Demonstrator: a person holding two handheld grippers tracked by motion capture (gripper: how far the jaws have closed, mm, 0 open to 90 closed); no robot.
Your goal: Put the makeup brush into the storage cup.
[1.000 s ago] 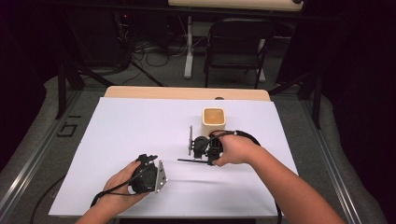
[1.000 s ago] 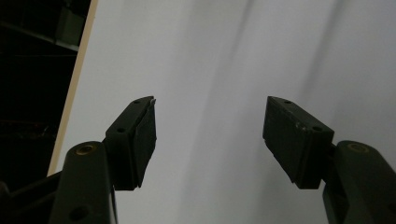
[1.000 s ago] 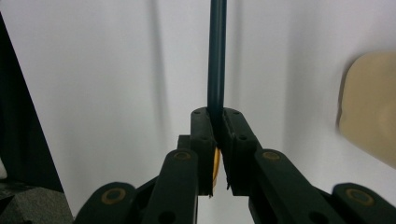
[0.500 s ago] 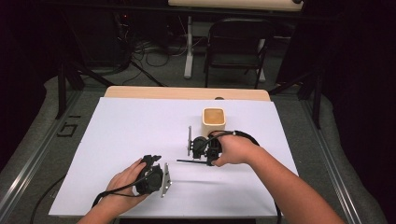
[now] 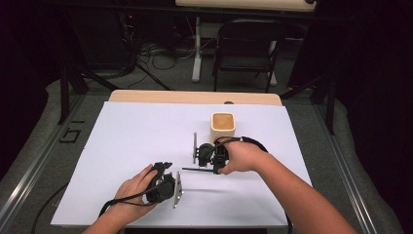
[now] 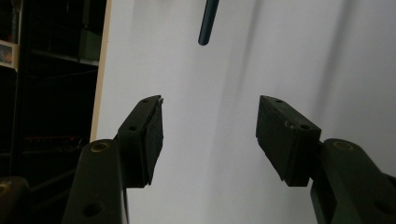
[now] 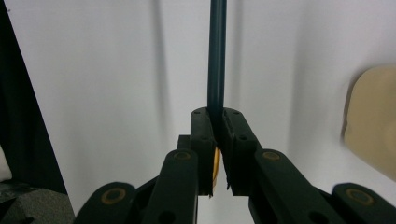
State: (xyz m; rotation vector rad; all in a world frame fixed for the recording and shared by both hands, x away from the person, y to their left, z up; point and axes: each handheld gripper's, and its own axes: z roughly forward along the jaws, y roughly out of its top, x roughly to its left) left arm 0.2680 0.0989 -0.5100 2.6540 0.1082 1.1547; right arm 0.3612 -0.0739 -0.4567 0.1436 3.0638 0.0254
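Left gripper (image 5: 165, 168), near the table's (image 5: 126, 131) front edge: jaws apart, just been closing, nothing between them. Right gripper (image 7: 218, 122), mid-table: jaws clamped on a dark pencil (image 7: 216, 56) (held level above the sheet). Tan cup (image 5: 223, 125) just beyond, toward the far edge.

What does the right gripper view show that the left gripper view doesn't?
Right gripper view: the right gripper shut on a dark stick, with a blurred tan cup at the picture's right edge. Left gripper view: the left gripper, jaws apart and just been closing, with nothing between them, and dark shelving beyond the table's edge. Both: the white tabletop and part of the stick.
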